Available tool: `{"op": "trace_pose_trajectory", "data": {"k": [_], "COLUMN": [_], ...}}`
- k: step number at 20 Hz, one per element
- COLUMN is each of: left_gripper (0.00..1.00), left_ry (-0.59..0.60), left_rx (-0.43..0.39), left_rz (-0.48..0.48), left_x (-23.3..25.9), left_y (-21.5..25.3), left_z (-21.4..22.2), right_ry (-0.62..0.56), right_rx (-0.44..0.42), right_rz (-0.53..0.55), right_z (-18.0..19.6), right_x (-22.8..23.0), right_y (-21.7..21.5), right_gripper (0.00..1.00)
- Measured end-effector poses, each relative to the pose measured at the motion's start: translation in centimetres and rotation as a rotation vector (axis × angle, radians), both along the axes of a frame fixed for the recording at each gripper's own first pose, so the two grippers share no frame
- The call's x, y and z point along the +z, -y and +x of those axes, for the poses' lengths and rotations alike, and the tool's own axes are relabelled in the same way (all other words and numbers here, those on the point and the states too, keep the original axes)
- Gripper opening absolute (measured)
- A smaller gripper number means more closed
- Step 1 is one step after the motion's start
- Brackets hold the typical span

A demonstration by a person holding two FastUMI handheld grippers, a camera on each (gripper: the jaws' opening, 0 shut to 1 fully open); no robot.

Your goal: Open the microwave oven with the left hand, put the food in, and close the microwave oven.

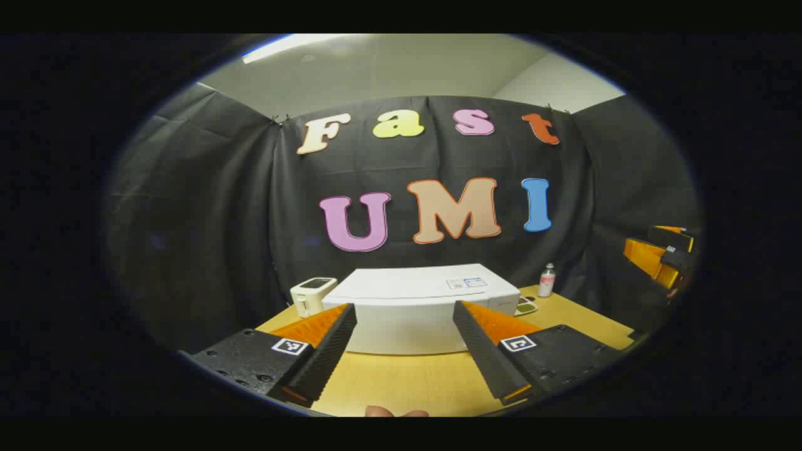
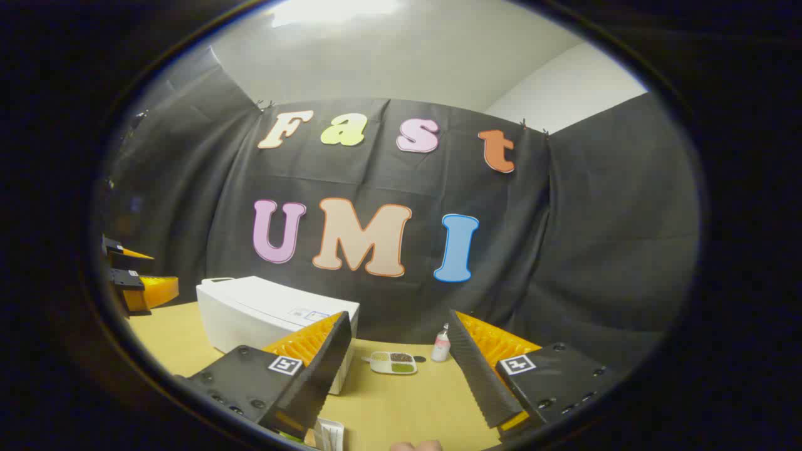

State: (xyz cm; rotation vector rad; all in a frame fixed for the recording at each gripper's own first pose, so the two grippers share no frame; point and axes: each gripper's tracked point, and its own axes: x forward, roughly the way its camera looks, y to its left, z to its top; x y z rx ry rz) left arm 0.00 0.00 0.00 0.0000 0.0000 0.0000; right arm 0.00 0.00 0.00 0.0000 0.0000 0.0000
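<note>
A white microwave oven [image 1: 420,307] stands shut at the back of the wooden table [image 1: 413,382]; in the right gripper view the microwave oven [image 2: 269,313] lies to the left. A small white food tray [image 2: 393,362] with green and brown portions rests on the table to its right, and the same food tray [image 1: 526,307] peeks out beside the oven in the left gripper view. My left gripper [image 1: 404,351] is open, held short of the oven front. My right gripper [image 2: 395,369] is open too, with nothing between its fingers. The other gripper [image 2: 135,282] shows far left.
A small white appliance [image 1: 311,294] stands left of the oven. A little bottle [image 1: 547,280] with a red band stands at the back right, seen also as the bottle [image 2: 442,344] near the tray. The black cloth wall closes the back and sides.
</note>
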Motion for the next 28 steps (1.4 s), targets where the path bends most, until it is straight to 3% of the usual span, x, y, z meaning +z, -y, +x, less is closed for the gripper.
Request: {"op": "trace_pose_trajectory", "data": {"k": [1,17,18,27,28], "left_gripper": [0.95,0.96,0.92,0.99,0.95], "left_ry": [-0.003,0.007,0.006,0.011,0.011], "left_rx": [0.001,0.005,0.005,-0.003,-0.004], "left_rz": [-0.001,0.037,0.038,0.042,0.041], "left_x": [-0.22,0.32,0.36,0.44,0.49], "left_y": [0.1,0.47,0.53,0.52,0.51], "left_z": [0.02,-0.26,-0.14,-0.23,-0.22], "right_ry": [0.0,0.0,0.002,-0.009,-0.01], "right_rx": [0.001,0.002,0.0,-0.001,-0.001], "right_rz": [-0.002,0.024,0.024,0.013,0.012], "right_z": [0.11,0.39,0.34,0.05,0.0], "right_x": [-0.13,-0.43,-0.26,-0.48,-0.5], "right_y": [0.08,0.43,0.49,0.34,0.3], "right_gripper": [0.97,0.97,0.97,0.97,0.97]}}
